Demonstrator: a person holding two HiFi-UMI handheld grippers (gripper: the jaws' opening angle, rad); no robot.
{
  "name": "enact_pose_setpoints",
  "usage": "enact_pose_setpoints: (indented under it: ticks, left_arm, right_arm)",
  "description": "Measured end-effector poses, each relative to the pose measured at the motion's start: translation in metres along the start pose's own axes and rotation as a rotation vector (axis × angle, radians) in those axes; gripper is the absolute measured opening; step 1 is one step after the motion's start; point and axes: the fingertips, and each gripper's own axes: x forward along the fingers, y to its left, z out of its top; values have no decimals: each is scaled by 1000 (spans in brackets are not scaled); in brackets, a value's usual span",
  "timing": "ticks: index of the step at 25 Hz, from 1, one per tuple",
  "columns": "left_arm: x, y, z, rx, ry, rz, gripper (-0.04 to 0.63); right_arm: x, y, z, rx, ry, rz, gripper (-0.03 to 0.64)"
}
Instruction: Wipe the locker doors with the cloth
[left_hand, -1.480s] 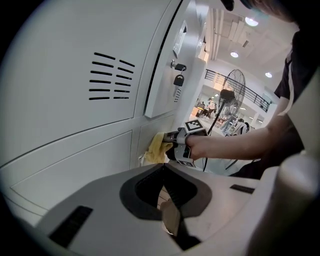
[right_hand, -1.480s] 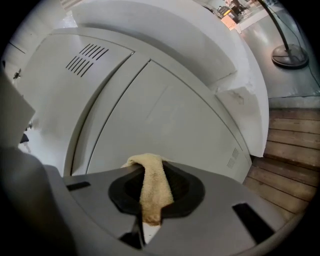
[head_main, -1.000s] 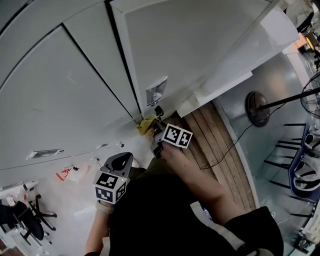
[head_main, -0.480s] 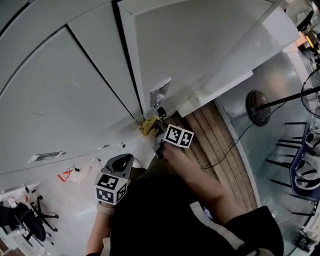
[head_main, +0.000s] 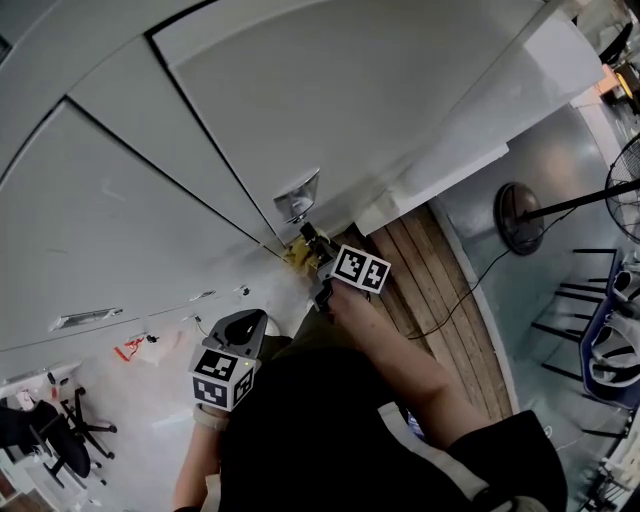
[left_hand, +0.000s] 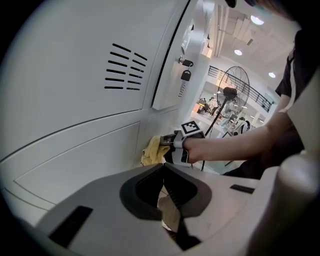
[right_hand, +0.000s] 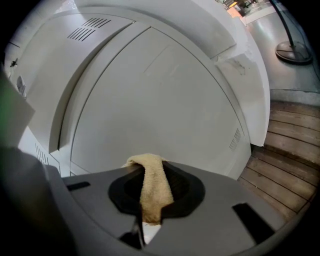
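Right gripper (right_hand: 149, 170) clamped on cloth (right_hand: 152, 192); locker door (right_hand: 165, 105) straight ahead of tips, cloth against it. Left gripper (left_hand: 162, 192) jaws together, farther off.

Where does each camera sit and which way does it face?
Head view: on the head, facing down at the locker doors; shows both forearms, left gripper, right gripper.
Left gripper view: on the left gripper, facing along its shut jaws at the right gripper and forearm.
Right gripper view: on the right gripper, facing the locker doors, jaws shut on the cloth.
Shared: all three show the cloth.
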Motion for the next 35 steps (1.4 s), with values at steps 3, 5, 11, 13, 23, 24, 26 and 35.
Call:
enact_pose_setpoints:
  ticks: [3, 5, 11, 13, 23, 24, 26, 35]
  left_arm:
    - [3, -2, 1, -6, 3, 10, 9]
    - [5, -4, 2, -8, 4, 17, 9]
    - [12, -8, 5, -7, 13, 31, 9]
    - [13, -10, 6, -7, 18, 36, 9]
    - [22, -19, 4, -15, 45, 55, 9]
    - [23, -20, 3, -16, 47, 55, 9]
    - [25, -21, 2, -19, 49, 57, 9]
    - [30, -26, -1, -39, 43, 66, 9]
  right_arm:
    - [0, -11, 6, 6, 2, -16, 41]
    - [0, -20, 10, 9, 4, -27, 41]
    - [4, -43, 16, 36, 15, -37, 41]
    - [6, -49, 16, 35, 21, -40, 41]
    - [12, -83, 27, 21, 52, -85, 41]
    - [11, -87, 30, 18, 51, -90, 41]
    - [10, -93, 38, 10, 48, -101, 41]
    - [2, -115, 70, -22, 26, -151, 41]
